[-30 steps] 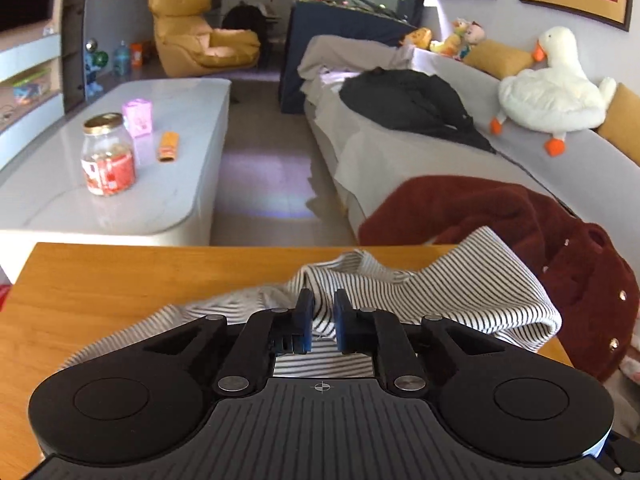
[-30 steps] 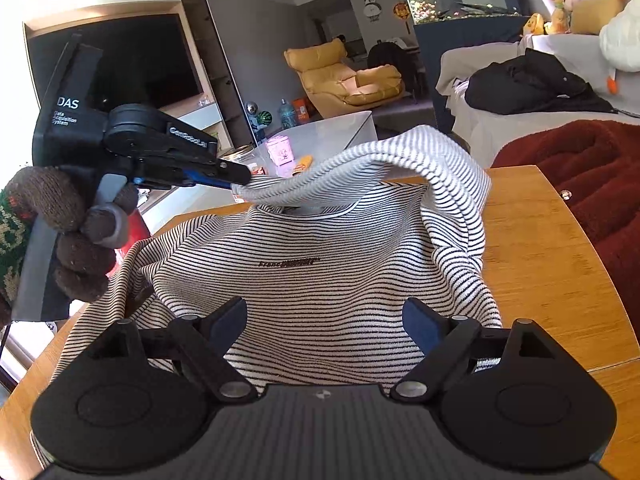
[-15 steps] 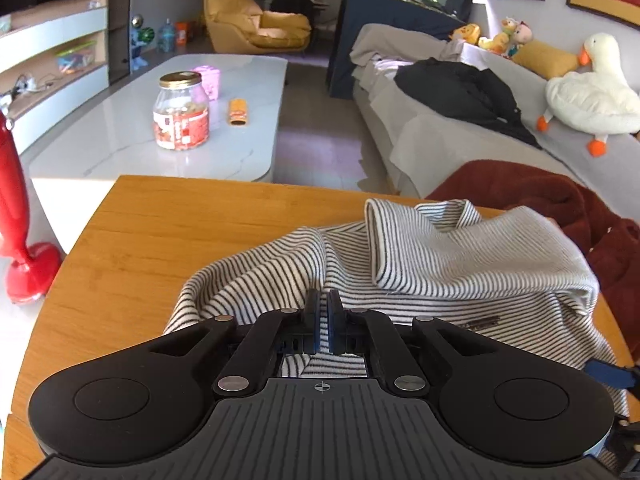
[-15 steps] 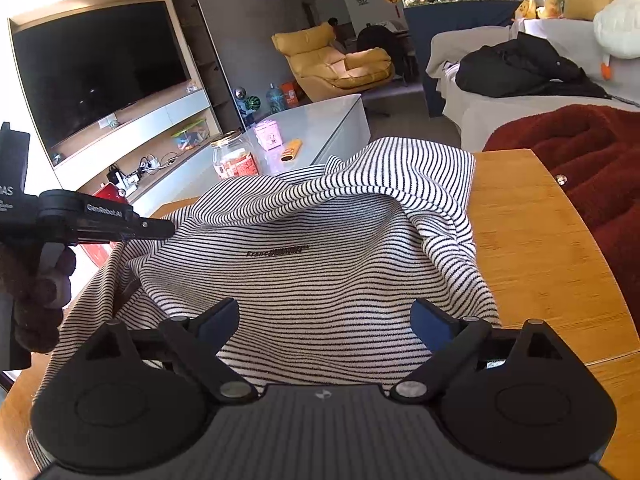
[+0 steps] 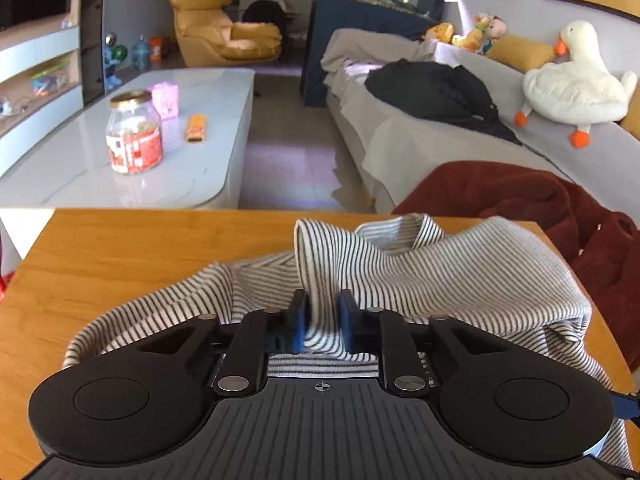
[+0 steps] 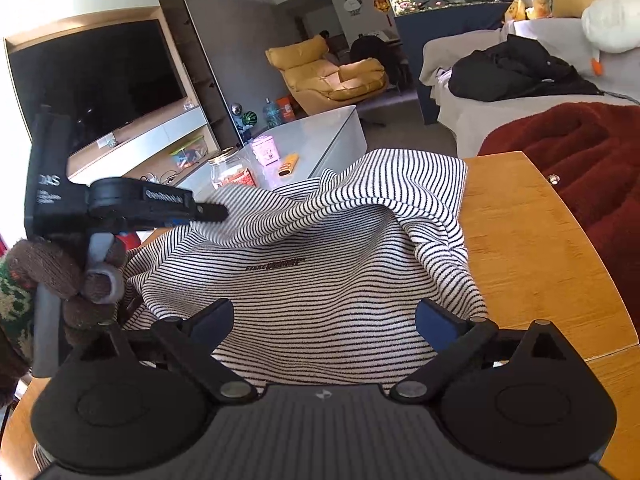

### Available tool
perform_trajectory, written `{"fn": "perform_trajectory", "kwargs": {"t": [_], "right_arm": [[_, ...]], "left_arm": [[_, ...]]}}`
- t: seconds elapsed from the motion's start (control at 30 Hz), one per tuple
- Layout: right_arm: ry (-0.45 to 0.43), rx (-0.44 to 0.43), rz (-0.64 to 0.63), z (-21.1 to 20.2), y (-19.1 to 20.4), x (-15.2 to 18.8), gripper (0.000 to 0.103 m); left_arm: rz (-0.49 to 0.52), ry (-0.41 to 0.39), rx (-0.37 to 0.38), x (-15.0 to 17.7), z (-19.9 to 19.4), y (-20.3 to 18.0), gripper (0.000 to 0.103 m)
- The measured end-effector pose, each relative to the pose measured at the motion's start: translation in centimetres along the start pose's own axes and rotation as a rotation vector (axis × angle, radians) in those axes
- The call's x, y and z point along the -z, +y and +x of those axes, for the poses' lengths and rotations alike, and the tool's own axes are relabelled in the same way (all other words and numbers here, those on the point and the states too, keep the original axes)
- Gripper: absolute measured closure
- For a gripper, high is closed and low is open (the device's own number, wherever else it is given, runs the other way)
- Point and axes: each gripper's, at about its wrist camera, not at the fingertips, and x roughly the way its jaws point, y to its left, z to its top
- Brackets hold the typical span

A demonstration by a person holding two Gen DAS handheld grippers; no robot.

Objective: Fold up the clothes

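The striped shirt (image 6: 320, 280) lies rumpled on the wooden surface (image 6: 532, 240), its front with the small printed line facing up and one edge flopped over toward 1 o'clock in the right wrist view. The left gripper (image 5: 322, 322) is pinched tight on a bunched fold of it, and from the right side that same gripper (image 6: 212, 213) shows at 9 o'clock, held in a gloved hand (image 6: 76, 284), lifting the cloth into a ridge. The right gripper (image 6: 324, 322) hovers over the near hem with its jaws opening wide; the shirt lies beneath them, but the pads press on nothing.

This looks like the early stage of the fold: one side is being drawn across while the shirt is not yet flat. Next, I'd say the right gripper needs to settle on a hem or shoulder edge at about 3 o'clock and close there, so both can pull the cloth taut before laying it over. A red garment (image 6: 580, 168) hangs off the surface's far side, at 2 o'clock, untouched.
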Motion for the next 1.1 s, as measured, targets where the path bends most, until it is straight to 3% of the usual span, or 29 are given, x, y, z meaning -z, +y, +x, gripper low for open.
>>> {"fn": "perform_trajectory", "kwargs": {"t": [0.03, 0.13, 0.23, 0.33, 0.43, 0.5, 0.57, 0.6, 0.67, 0.73, 0.8, 0.87, 1.0, 1.07, 1.1], "right_arm": [[0.001, -0.001, -0.002, 0.0, 0.0, 0.0, 0.005], [0.009, -0.003, 0.003, 0.2, -0.1, -0.1, 0.005], [0.016, 0.002, 0.006, 0.3, -0.1, -0.1, 0.005], [0.04, 0.012, 0.006, 0.7, 0.0, -0.3, 0.002], [0.064, 0.02, -0.012, 1.1, 0.4, -0.5, 0.0], [0.036, 0.059, -0.035, 0.6, 1.2, -0.5, 0.0], [-0.022, 0.043, -0.08, -0.8, 2.8, -0.4, 0.0], [-0.036, 0.015, -0.108, -1.5, 3.8, -0.4, 0.001], [-0.024, -0.067, -0.226, -2.9, 6.8, 0.0, 0.012], [0.02, -0.137, -0.391, -3.6, 10.4, 0.8, 0.042], [0.102, -0.242, -0.506, -3.6, 13.6, 1.9, 0.053], [0.16, -0.313, -0.587, -3.2, 16.1, 3.2, 0.053], [0.182, -0.254, -0.821, -0.8, 19.4, 6.1, 0.053], [0.17, -0.254, -0.845, 0.1, 20.2, 6.1, 0.059], [0.17, -0.251, -0.855, 0.4, 20.7, 5.6, 0.09]], "left_arm": [[0.004, -0.04, 0.01, -0.3, -1.3, 0.0, 0.095], [-0.014, -0.094, 0.005, -1.0, -4.2, 1.0, 0.095], [-0.014, -0.042, -0.042, -0.2, -3.9, 2.5, 0.095], [0.006, 0.058, -0.082, 1.6, -1.4, 3.5, 0.094], [0.007, 0.073, -0.06, 2.0, -1.2, 4.6, 0.087], [-0.054, 0.055, 0.004, 1.3, -2.9, 5.7, 0.078], [-0.081, 0.008, 0.038, 0.5, -5.3, 6.7, 0.038], [-0.079, -0.018, 0.043, 0.2, -6.7, 7.1, 0.031], [-0.05, -0.061, 0.039, -0.2, -9.2, 7.8, 0.016], [-0.034, -0.086, 0.029, -0.5, -11.0, 8.4, 0.007], [-0.035, -0.098, 0.014, -0.5, -12.1, 8.9, 0.007], [-0.051, -0.112, -0.01, -0.6, -12.8, 9.5, 0.004], [-0.11, -0.15, -0.041, -0.3, -14.3, 11.0, 0.0], [-0.147, -0.168, -0.05, -0.1, -15.0, 11.9, 0.0], [-0.165, -0.177, -0.055, 0.0, -15.4, 12.3, 0.0]]}}
